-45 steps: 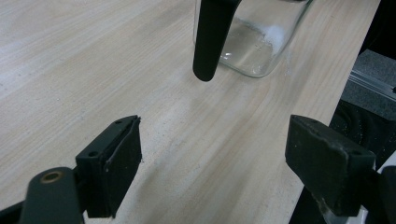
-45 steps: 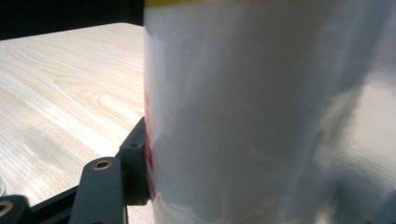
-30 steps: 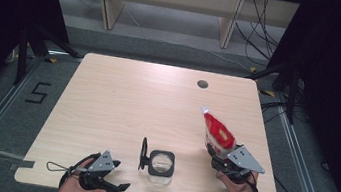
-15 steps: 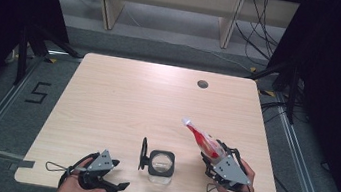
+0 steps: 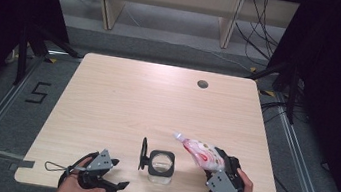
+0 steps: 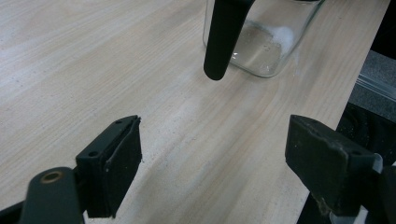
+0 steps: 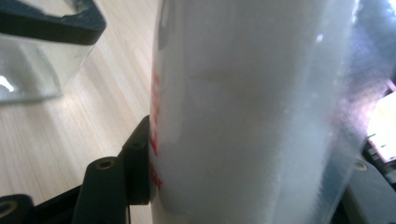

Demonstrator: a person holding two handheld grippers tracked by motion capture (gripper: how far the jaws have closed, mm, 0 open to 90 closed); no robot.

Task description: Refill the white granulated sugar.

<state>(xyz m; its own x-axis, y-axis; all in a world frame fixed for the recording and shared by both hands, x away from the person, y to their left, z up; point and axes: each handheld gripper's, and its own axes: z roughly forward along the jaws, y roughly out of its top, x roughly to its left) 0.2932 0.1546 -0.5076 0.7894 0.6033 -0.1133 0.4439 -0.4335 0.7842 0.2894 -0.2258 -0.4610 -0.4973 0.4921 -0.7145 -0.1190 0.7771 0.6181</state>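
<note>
A square clear glass jar [image 5: 161, 164] with a black rim stands near the table's front edge; its hinged black lid [image 5: 143, 153] stands open on its left. My right gripper [image 5: 217, 164] is shut on a red-and-white pouch [image 5: 199, 152], tilted left so its spout points toward the jar's mouth. In the right gripper view the white pouch [image 7: 252, 107] looms close, with the jar [image 7: 42, 51] at upper left. My left gripper [image 5: 116, 173] rests open at the front left. In the left gripper view the jar [image 6: 264, 39] and the lid [image 6: 224, 37] lie ahead of my open left gripper [image 6: 233, 158].
The light wooden table [image 5: 147, 103] has a round cable hole [image 5: 203, 84] at the back right. Shelving legs stand on the floor beyond. A "5" mark [image 5: 37, 92] lies on the floor at left.
My right gripper has carried the pouch left and tilted it down toward the jar. The left gripper has stayed put.
</note>
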